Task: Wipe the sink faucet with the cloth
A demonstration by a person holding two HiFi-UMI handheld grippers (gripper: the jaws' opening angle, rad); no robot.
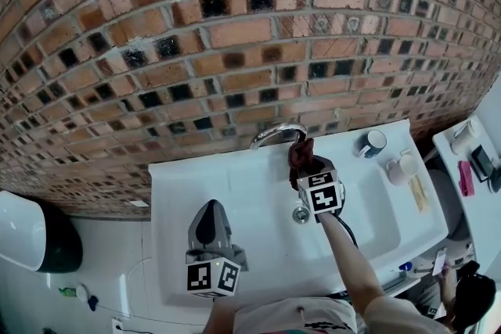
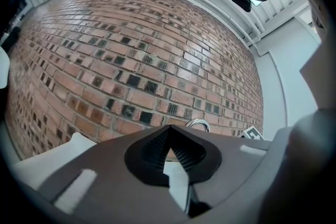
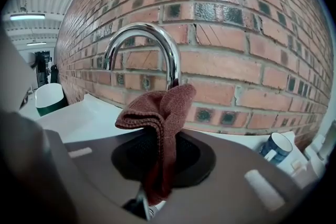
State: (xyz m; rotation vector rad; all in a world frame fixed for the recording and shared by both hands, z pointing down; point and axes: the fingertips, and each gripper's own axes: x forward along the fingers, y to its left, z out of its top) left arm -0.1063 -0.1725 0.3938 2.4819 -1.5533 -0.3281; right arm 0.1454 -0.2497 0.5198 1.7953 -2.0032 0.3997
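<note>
The head view looks steeply down on the sink (image 1: 250,203) and the wall (image 1: 235,19) beyond. The left gripper view faces the wall from the sink's near left; the right gripper view sits close to the faucet (image 3: 173,63), which all three share.

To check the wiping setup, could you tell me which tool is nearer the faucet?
Right. The right tool, gripping the cloth, is just before the faucet; the left tool is over the sink's near-left part.
</note>
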